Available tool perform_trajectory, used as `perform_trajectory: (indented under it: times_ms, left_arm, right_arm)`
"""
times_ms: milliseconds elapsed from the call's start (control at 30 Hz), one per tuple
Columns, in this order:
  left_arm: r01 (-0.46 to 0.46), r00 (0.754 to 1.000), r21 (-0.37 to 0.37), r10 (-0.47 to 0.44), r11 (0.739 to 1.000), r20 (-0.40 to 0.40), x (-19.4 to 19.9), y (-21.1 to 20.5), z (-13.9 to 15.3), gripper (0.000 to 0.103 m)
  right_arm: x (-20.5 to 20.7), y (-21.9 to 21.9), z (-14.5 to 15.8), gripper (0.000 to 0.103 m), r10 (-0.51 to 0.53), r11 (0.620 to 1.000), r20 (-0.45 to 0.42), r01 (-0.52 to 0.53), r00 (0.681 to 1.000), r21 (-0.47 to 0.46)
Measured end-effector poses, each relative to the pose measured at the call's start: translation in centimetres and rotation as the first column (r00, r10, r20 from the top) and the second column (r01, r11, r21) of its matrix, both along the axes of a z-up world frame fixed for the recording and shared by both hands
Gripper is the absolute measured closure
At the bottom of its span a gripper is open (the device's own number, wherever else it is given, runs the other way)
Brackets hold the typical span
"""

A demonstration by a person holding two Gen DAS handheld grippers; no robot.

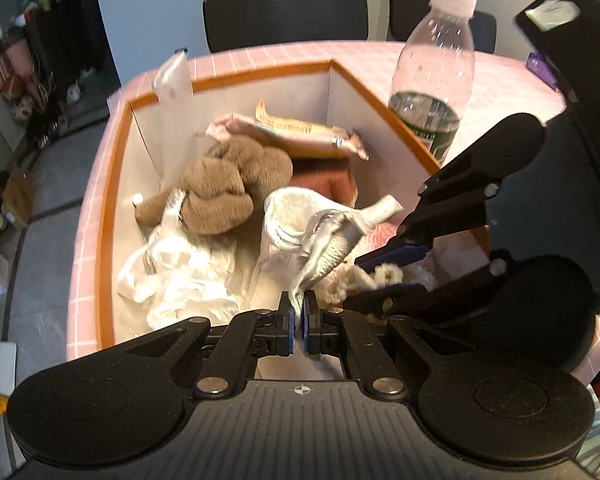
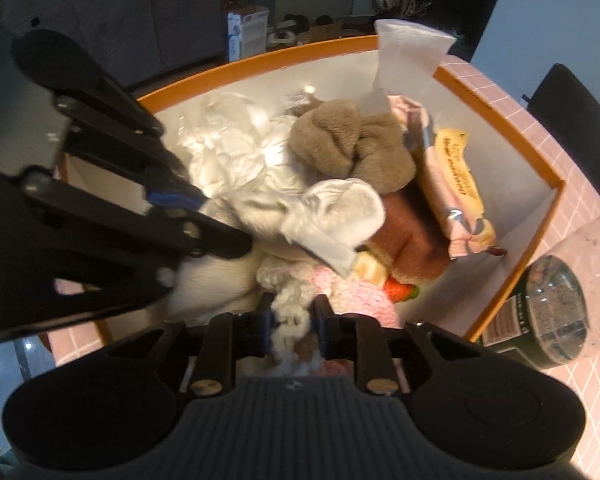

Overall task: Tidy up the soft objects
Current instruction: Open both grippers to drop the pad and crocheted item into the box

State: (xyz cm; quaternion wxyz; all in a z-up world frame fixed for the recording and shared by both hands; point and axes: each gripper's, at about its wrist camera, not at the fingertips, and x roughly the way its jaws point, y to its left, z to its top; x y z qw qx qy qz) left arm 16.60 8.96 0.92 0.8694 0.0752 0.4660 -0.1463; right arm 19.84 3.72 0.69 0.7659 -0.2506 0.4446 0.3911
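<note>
Now holding both grippers down over a white box (image 1: 112,184) with an orange rim, set on a pink checked table (image 1: 500,92). Pinching a grey and white sock (image 1: 328,240) with the left gripper (image 1: 299,312), fingers pressed tight together on one thin end of it. Stretched out over the middle of the box, that sock, above the other soft things, with its fat rolled end further away.

Holding the right gripper (image 2: 292,316) just beside the sock, at the near side of the box. Fingers a little way apart there, with a fluffy cream thing (image 1: 364,280) between them. Cannot tell if the pads really squeeze the fluff or only sit next to it. Right by the fluff, a pink knitted thing (image 2: 360,292).

Lying deeper in the box: a brown fuzzy lump (image 1: 228,192), crinkly white plastic (image 1: 180,276), a reddish-brown cloth (image 2: 412,240), and a pink packet (image 1: 300,132) at the far end. Also a bit of orange and green (image 2: 400,292) peeking out by the pink knit, too small to tell what.

Standing just outside the box, by its wall: a clear bottle (image 1: 432,80) with a white cap and a dark label low down. Behind the table, a dark chair (image 1: 284,20).
</note>
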Motion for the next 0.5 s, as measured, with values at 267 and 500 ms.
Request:
perform_trajectory:
  times_ms: [267,500]
  left_arm:
    - [-0.013,1.000,-0.009,0.013,1.000,0.001,-0.9,0.3,1.3,0.081]
    - [0.016,0.995,-0.013,-0.015,1.000,0.094,-3.5,-0.5,5.0,0.059]
  right_arm:
    - [-1.4,-2.2,2.8,0.069,0.006,0.998,0.041,-0.009,0.999,0.066]
    - [-3.8,-5.6,7.2,0.059,-0.034,0.989,0.133,0.014,0.991,0.150]
